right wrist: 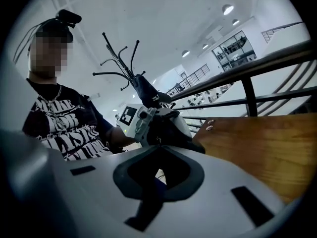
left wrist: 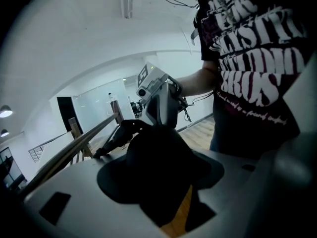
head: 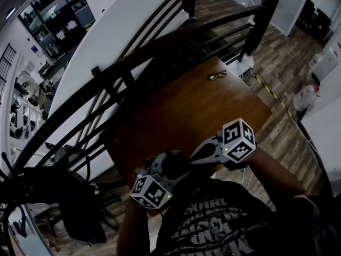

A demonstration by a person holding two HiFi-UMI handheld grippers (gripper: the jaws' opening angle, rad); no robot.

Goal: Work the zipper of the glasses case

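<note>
A black glasses case (head: 173, 164) is held over the near edge of the wooden table (head: 176, 111), between both grippers. My left gripper (head: 164, 170) has its jaws wide around the case (left wrist: 158, 167), whose dark body fills the gap between them. My right gripper (head: 186, 160) comes in from the right and meets the case (right wrist: 171, 133) end on. Its jaws (right wrist: 156, 175) are together, and a thin dark tab, seemingly the zipper pull, is pinched between them. The zipper track itself is hidden in the dark.
A pair of glasses (head: 217, 74) lies at the table's far end. A dark metal railing (head: 160, 47) runs behind and left of the table. A coat stand (right wrist: 119, 68) rises behind the person's printed black shirt (left wrist: 252, 58). Wood floor lies to the right.
</note>
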